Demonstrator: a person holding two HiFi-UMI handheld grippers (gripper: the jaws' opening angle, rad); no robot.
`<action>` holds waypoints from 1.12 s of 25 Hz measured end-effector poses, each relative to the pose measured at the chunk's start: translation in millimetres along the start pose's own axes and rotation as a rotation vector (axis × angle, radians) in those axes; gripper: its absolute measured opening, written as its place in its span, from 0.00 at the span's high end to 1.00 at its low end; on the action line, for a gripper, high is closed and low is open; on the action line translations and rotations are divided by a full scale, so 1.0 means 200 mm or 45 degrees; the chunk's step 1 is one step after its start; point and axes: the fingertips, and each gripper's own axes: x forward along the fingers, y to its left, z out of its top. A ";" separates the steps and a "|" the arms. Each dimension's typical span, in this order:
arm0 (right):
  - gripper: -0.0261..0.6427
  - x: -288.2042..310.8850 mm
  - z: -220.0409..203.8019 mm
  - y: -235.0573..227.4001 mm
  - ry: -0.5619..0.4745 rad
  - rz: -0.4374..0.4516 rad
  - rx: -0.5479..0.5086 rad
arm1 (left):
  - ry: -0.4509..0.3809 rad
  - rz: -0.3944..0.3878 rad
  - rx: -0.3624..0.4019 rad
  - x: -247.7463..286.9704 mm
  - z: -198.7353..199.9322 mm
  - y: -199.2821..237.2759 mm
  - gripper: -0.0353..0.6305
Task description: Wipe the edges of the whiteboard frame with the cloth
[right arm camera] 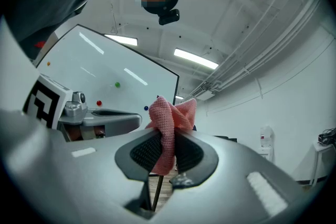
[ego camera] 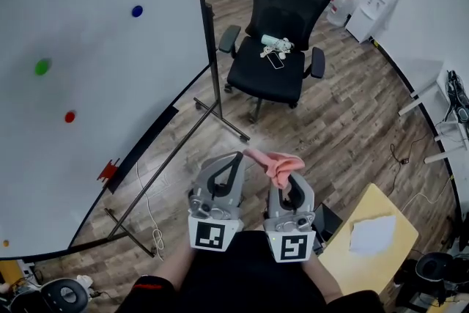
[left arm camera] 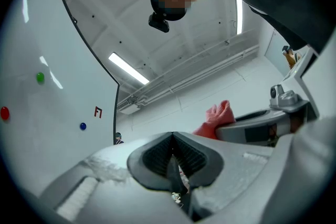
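Down by the waist, holding the left gripper point(ego camera: 236, 157) and right gripper point(ego camera: 292, 178) side by side. Pinching the pink cloth point(ego camera: 274, 162) tight in the right one, folds bunched above the jaws. Pressing the left one's jaws together, pad against pad. Facing the whiteboard point(ego camera: 88, 62) at left, cloth well apart from its dark frame edge point(ego camera: 208, 26), black office chair point(ego camera: 282, 26) just right of that.

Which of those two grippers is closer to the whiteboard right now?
Left. The left gripper is on the side of the whiteboard, though not touching it. The right gripper, clamped on the pink cloth, sits beside it on the far side, farther from the board.
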 end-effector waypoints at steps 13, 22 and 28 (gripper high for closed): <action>0.88 0.20 -0.05 0.03 -0.013 0.022 0.005 | 0.021 0.025 0.007 0.07 -0.09 0.17 0.95; 0.88 0.45 -0.13 -0.03 -0.049 0.138 0.033 | 0.045 0.141 0.085 0.22 -0.17 0.32 0.95; 0.88 0.71 -0.19 -0.08 -0.067 0.249 0.076 | 0.072 0.233 0.127 0.38 -0.23 0.44 0.95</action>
